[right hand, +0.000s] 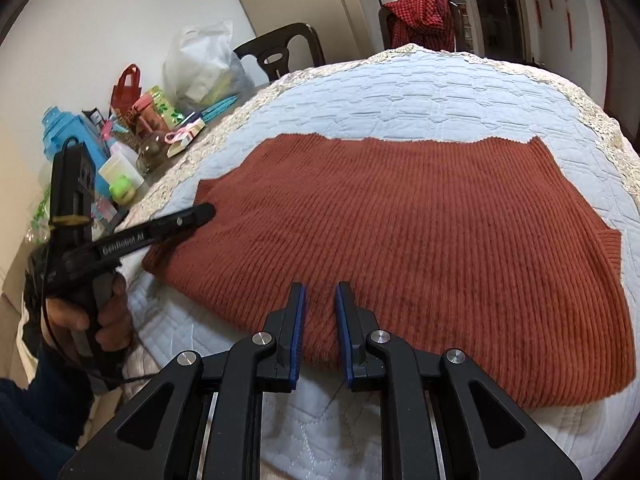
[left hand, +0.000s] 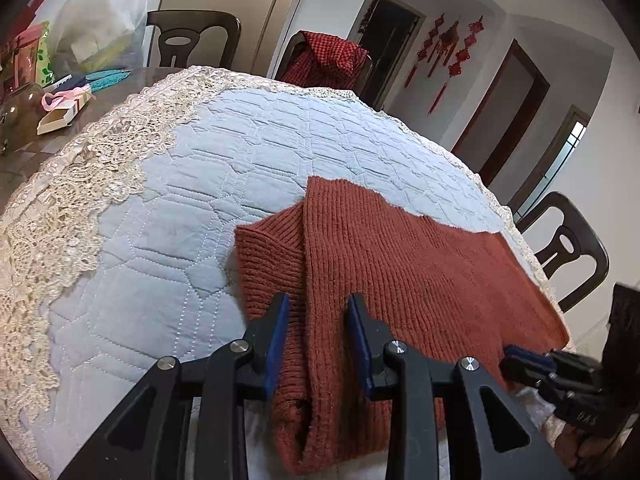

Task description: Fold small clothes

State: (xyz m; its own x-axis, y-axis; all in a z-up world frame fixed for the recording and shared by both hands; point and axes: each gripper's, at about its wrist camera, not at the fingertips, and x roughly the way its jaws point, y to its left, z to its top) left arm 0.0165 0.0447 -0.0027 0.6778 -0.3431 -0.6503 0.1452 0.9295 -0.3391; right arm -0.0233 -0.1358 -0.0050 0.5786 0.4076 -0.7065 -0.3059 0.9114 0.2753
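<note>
We see the rust sweater (right hand: 400,216) lying flat on the quilted worktop (right hand: 420,96), one side folded over. Our left gripper (left hand: 318,308) has its fingers apart astride the folded edge. Our right gripper (right hand: 320,292) rests at the near hem, fingers slightly apart, clamping nothing.

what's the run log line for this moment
item: rust knit sweater flat on quilted cover | left gripper: over folded edge | right gripper: at near hem | fold: partial
</note>
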